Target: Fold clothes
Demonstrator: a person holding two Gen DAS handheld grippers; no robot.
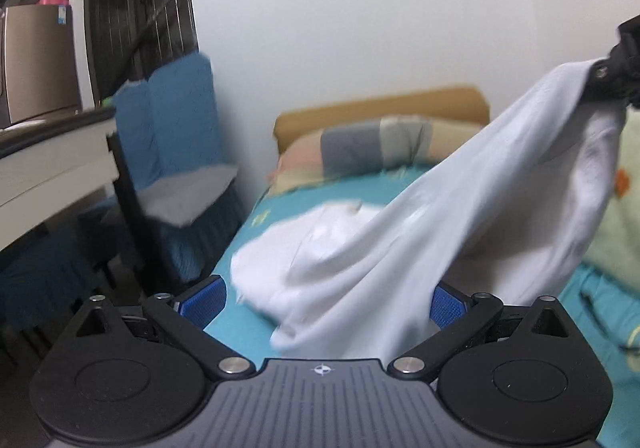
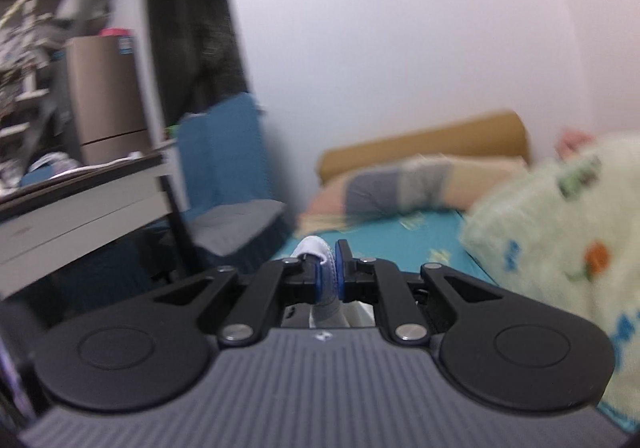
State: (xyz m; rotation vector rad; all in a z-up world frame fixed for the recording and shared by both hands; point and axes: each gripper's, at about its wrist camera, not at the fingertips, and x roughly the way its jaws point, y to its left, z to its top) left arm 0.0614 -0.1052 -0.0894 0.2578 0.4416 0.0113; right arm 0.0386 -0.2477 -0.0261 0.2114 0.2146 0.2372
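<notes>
White shirt (image 1: 420, 248) soft, light, floppy. Right gripper (image 2: 329, 272) pinches one edge. Left gripper (image 1: 324, 300) wide, empty; should grab hanging edge.

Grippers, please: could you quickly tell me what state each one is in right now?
Left gripper: open, jaws spread wide, white garment draped between them, not clamped.
Right gripper: closed on a bunched edge of the white garment, lifting it.

A small bedroom with plain pale walls.
A bed (image 1: 248, 324) in a teal sheet stood against the wall (image 1: 360, 7), with a tan headboard (image 1: 384, 107) and a striped pillow (image 1: 360, 151). Beside it were a blue-covered chair (image 1: 180, 151), a white desk (image 1: 52, 163) and a dark window (image 1: 136, 7).
</notes>
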